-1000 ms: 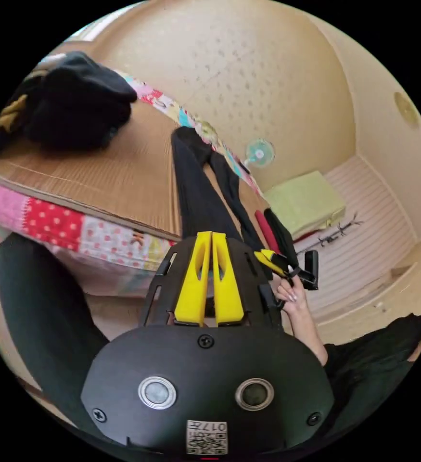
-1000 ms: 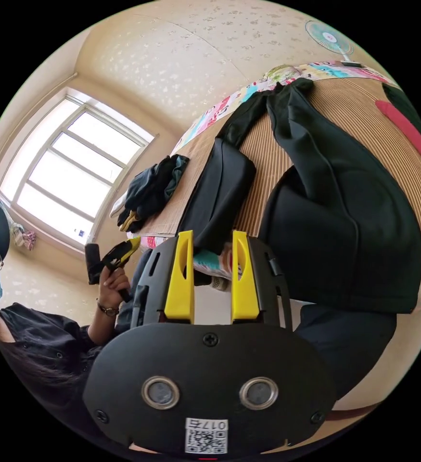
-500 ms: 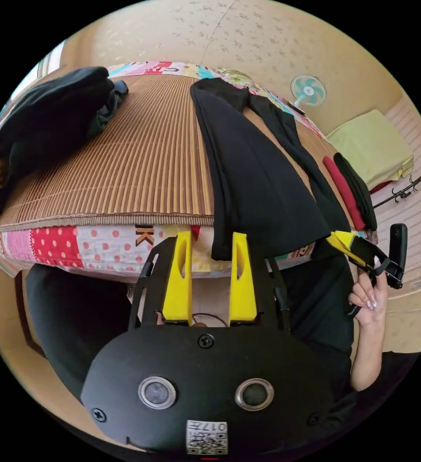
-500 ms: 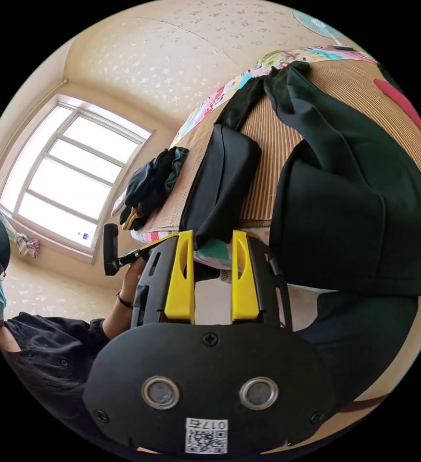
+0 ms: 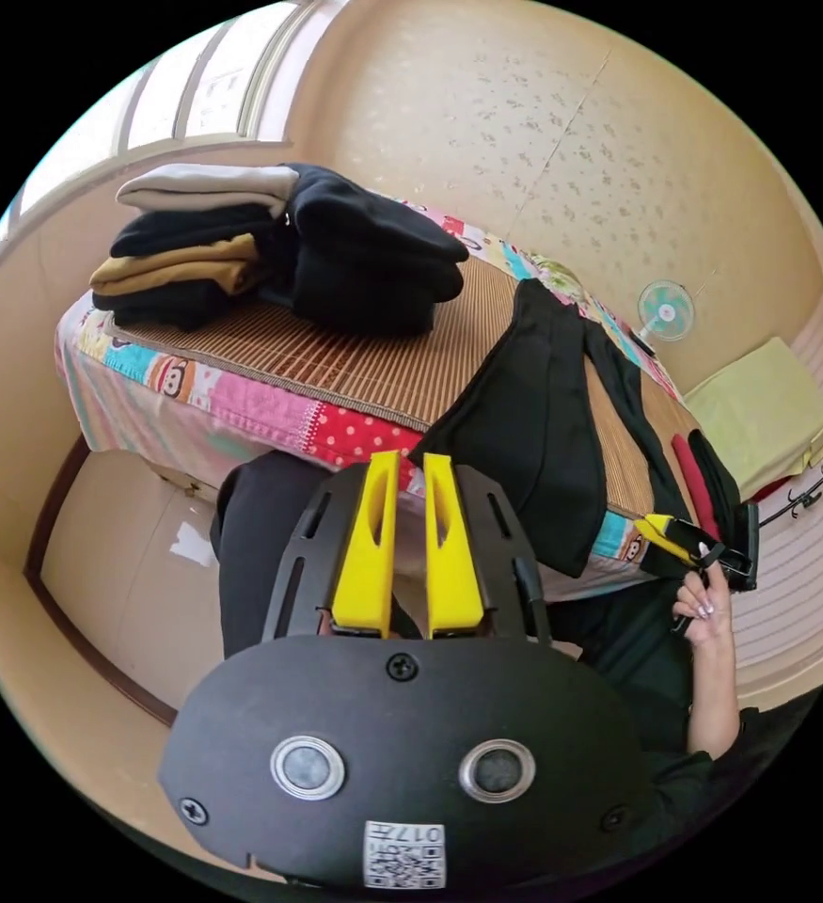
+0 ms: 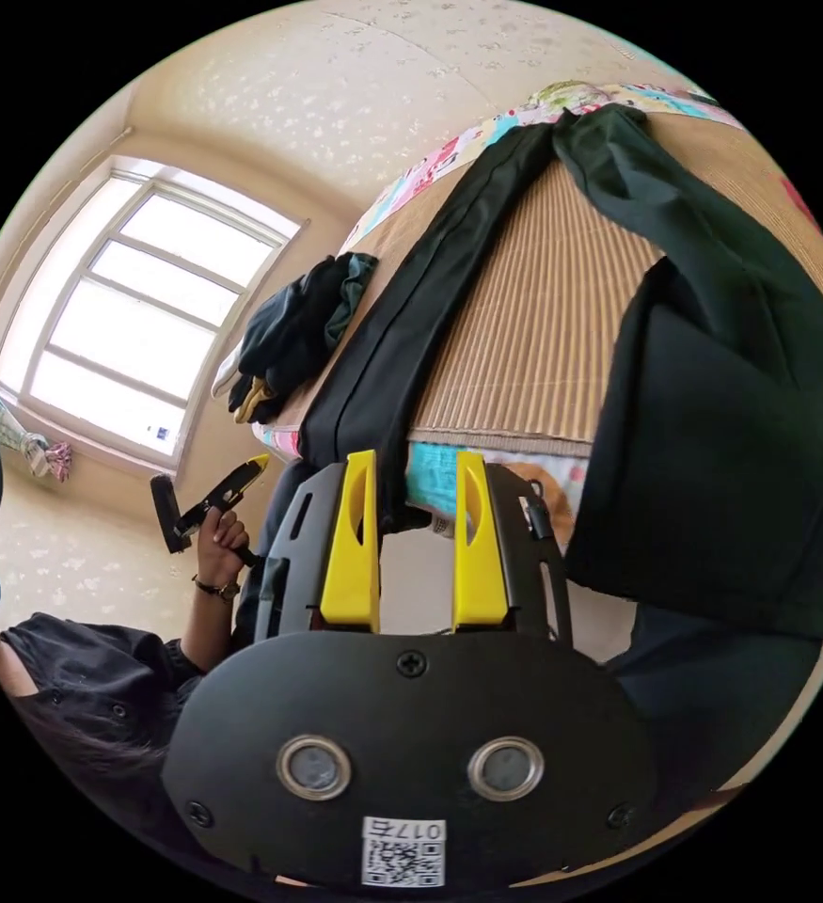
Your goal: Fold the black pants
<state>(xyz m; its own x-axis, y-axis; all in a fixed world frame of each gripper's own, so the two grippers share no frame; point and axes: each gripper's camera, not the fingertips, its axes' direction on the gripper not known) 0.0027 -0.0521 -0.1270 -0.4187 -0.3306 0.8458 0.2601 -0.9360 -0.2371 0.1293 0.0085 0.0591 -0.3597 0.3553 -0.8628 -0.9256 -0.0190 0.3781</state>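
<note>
The black pants (image 5: 543, 423) lie lengthwise on the bamboo mat (image 5: 373, 367) of a bed, their wide end hanging over the near edge. My left gripper (image 5: 411, 459) has its jaws almost together on the pants' near corner, and the cloth runs taut to the tips. In the right gripper view the pants (image 6: 731, 395) show a long narrow strip and a broad panel draped over the edge. My right gripper (image 6: 415, 456) is open at the bed's edge, the strip's end just behind its left jaw. A hand holds the left gripper (image 6: 259, 463) beside the bed's corner.
A stack of folded clothes (image 5: 195, 245) and a black pile (image 5: 364, 254) sit at the mat's far end. Red and black folded pieces (image 5: 688, 470) lie beside the pants. A fan (image 5: 665, 310) and a green cushion (image 5: 759, 404) are beyond. The person (image 6: 82, 677) stands against the bed.
The left jaws opened half a second ago and have now closed on the pants' corner. The bunched part of the pants has been drawn out long. The right jaws stayed open.
</note>
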